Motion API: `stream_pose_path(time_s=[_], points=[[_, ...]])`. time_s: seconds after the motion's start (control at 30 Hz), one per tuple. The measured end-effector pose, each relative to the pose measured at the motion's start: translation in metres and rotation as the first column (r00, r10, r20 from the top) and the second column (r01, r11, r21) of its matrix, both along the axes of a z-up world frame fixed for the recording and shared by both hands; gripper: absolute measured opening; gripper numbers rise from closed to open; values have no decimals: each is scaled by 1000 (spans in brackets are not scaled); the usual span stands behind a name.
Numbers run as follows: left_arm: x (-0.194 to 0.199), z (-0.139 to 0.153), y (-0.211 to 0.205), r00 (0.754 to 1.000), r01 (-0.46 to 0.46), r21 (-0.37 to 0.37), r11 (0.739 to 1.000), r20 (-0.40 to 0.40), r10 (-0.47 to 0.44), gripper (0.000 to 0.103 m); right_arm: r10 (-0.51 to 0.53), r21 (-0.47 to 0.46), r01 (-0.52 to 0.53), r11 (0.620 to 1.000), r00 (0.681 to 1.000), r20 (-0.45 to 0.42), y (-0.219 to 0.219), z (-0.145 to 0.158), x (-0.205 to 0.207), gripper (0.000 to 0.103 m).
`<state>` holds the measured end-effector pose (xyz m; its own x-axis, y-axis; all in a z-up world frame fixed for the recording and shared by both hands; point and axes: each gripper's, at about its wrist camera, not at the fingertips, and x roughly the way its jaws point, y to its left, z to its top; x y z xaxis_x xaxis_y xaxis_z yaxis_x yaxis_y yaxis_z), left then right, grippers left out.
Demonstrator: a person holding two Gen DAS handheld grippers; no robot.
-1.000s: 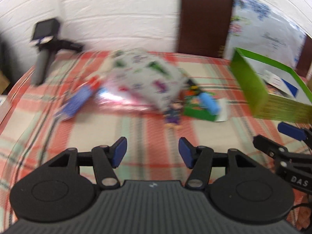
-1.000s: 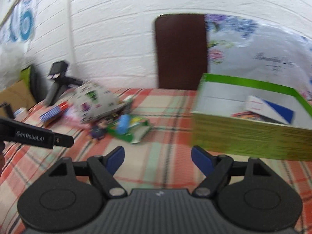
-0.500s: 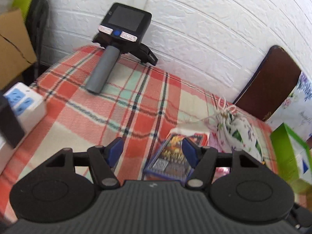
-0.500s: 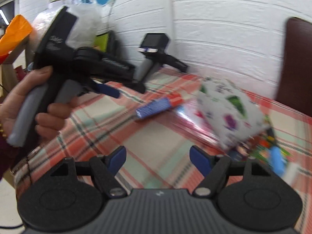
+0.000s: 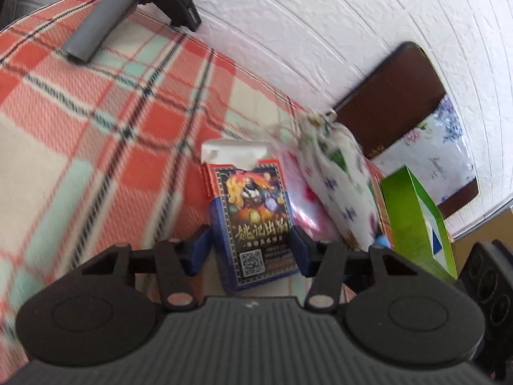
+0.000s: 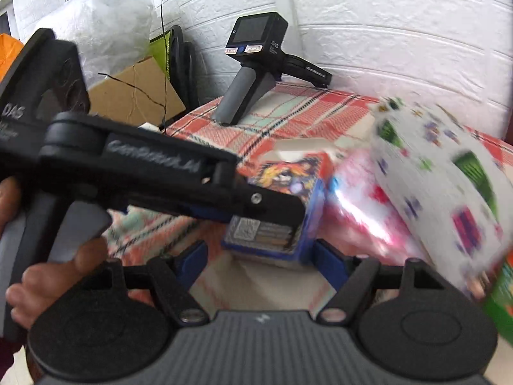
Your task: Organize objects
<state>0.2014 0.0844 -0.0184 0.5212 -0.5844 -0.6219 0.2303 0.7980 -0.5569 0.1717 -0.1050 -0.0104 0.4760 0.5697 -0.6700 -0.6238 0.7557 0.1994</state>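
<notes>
the left tongs (image 5: 250, 250) are closing around the card box (image 5: 253, 221), which lies on the plaid surface (image 5: 80, 122) just beside the pouch (image 5: 336, 179) at 2 o'clock; next they need a firm pinch, then a lift. the right tongs (image 6: 261, 258) stand spread and empty; only their view shows the hand (image 6: 48, 276).

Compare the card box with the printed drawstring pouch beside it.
The card box is a rigid, dark blue rectangle with its white top flap open; the drawstring pouch is soft, white and rounded, cinched shut. The box sits between the closing left claw; the pouch is ungripped. Both lie on the plaid cloth.
</notes>
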Motion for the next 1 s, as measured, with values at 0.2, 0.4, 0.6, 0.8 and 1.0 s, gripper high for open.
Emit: stream_pose_path(time_s=[0.2,0.4,0.6,0.8,1.0], points=[[-60,6,-39,999,44,89,995,-6,-43,51,-44,3,44,999,999,-24,-43,1,-39,76],[-113,18,-77,993,24,369,929,96,-63,63,-92,-5,92,996,996,-7,-79,2,-85,79],[-134,18,-70,998,-50,424,904,61,27,67,-128,20,128,992,992,2,-103,1,-107,79],[-168,16,-40,988,-147,434,889,16,156,69,-90,13,90,996,996,21,-97,2,-115,86],[-175,15,-20,973,-215,451,866,19,232,69,-70,2,70,998,997,31,-85,3,-117,86]])
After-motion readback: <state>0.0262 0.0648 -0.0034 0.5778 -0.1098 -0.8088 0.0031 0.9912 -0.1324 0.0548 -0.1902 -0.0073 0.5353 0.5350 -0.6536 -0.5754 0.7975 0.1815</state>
